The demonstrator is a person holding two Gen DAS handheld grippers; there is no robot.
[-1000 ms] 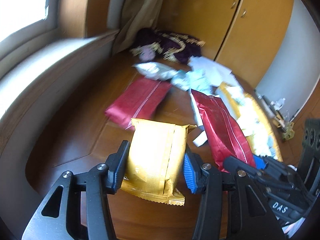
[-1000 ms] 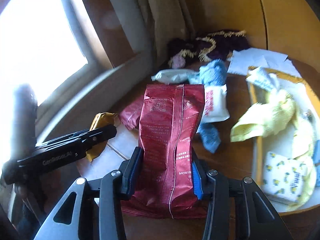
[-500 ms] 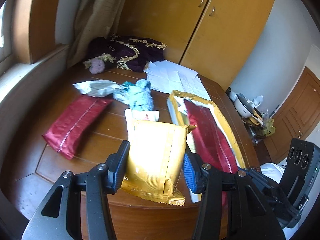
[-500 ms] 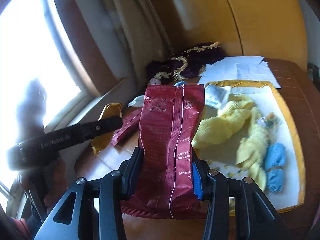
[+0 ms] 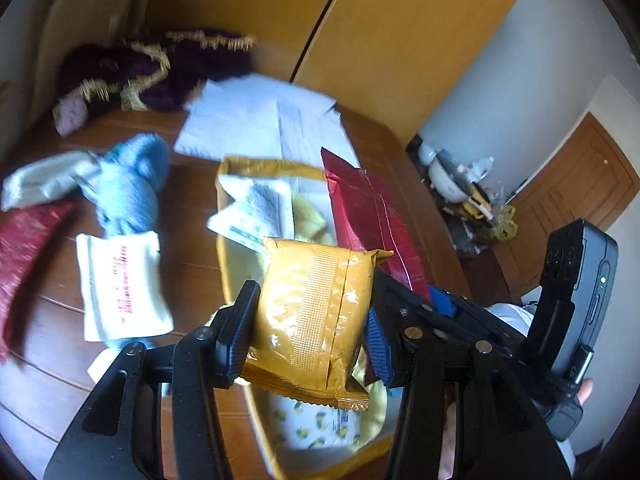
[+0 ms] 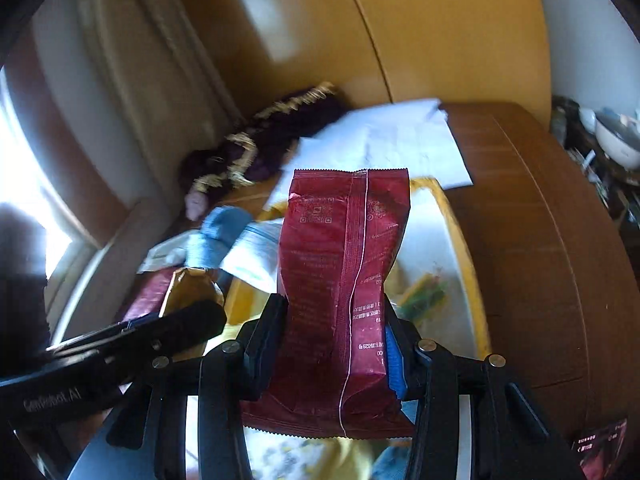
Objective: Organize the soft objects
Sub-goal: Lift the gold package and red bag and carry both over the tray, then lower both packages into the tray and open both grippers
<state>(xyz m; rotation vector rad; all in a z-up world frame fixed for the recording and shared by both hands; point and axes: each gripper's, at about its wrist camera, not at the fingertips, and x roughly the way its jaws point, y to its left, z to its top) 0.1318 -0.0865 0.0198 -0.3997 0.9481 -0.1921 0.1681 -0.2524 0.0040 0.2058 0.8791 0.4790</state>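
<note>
Hand-held grippers (image 5: 306, 328) (image 6: 334, 344): two, one packet (image 5: 316, 312) (image 6: 344, 292) each.

blown-out window (image 6: 24, 216) glare at left, motion blur, fisheye-bent dark corners

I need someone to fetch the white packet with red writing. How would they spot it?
On the wooden table, left of the yellow tray, it lies flat just below the blue cloth. It is the only white packet with red lettering.
</note>
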